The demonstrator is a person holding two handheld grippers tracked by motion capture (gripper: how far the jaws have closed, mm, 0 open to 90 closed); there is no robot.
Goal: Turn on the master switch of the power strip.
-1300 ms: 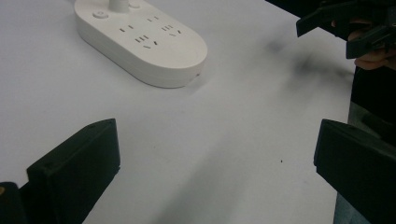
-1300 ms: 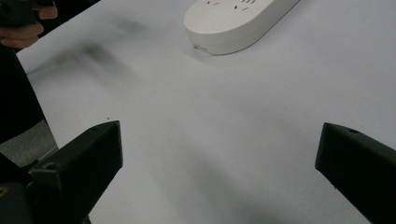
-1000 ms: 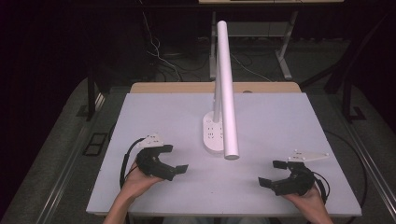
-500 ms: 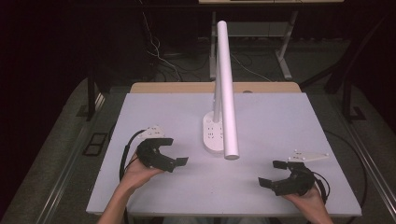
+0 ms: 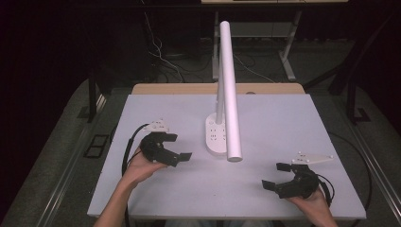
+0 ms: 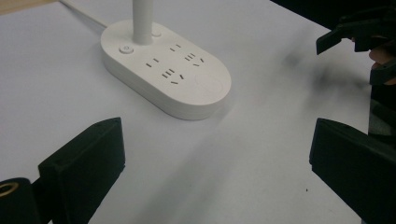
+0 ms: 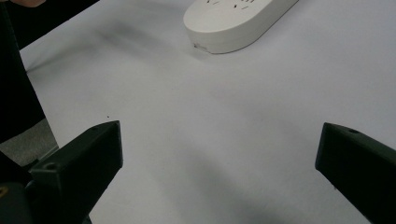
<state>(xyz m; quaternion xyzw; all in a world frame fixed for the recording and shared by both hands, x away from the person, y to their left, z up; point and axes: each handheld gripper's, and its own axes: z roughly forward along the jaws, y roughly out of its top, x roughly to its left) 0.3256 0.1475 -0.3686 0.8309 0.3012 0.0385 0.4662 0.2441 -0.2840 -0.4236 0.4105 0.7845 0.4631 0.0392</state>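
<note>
White desk lamp [image 5: 226,94]: oval base [image 6: 167,73] with sockets and a round button, flat on the desk [image 5: 283,137] near its middle; long tube head tilted forward over it.

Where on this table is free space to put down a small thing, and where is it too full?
Free patches: the table right of the lamp base, up to the far edge; the far left corner; and the near strip between the left gripper and the right gripper. It is crowded only at the centre, around the base and under the lamp's long head.
</note>
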